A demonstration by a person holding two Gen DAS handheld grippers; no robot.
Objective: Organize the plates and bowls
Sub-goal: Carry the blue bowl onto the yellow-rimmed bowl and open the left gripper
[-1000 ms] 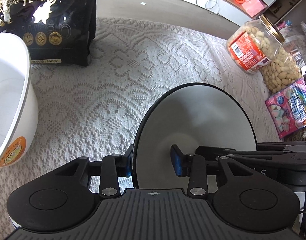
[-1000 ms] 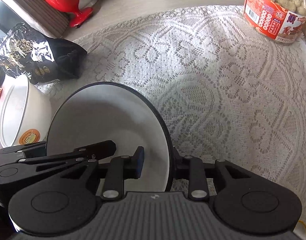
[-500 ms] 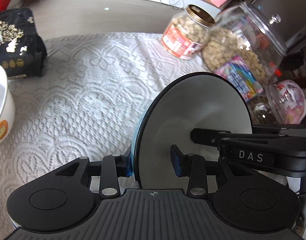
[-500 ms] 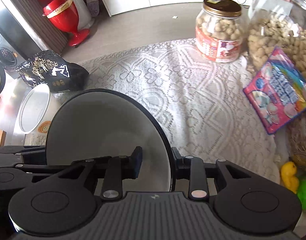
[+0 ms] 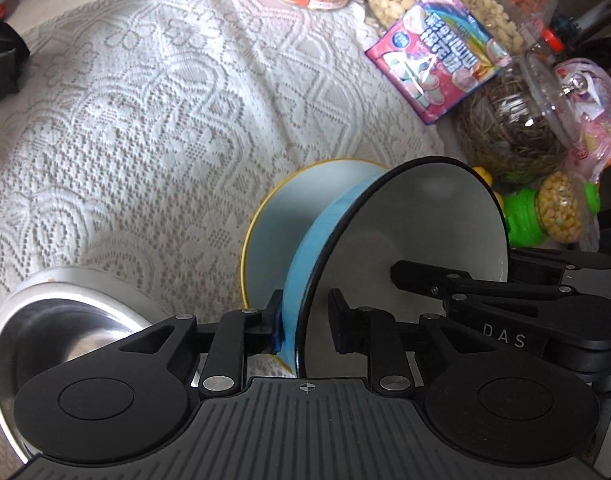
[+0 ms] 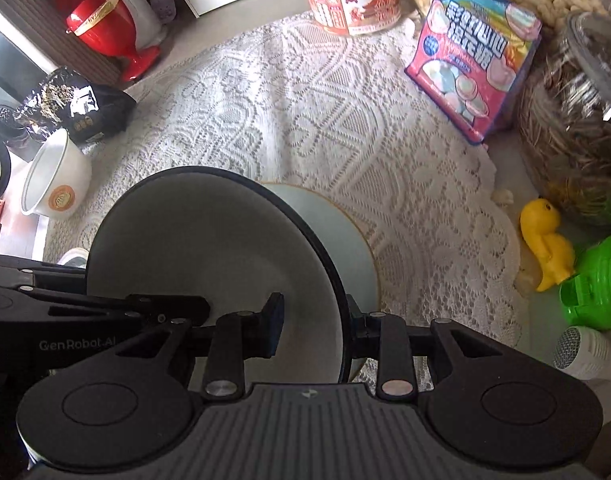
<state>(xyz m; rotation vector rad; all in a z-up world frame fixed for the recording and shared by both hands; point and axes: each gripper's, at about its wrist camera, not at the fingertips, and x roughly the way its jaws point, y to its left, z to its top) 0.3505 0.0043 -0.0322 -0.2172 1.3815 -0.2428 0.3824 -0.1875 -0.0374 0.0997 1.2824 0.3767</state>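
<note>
The blue bowl (image 5: 409, 240) is clamped at opposite rims by the left tool (image 5: 305, 326) and right tool (image 6: 313, 320), held above the gold-rimmed plate (image 5: 273, 220) near the surface's right edge. Stacking is judged in hand; level lowering is called for next. The steel bowl (image 5: 65, 328) is shown only in the left view.
</note>
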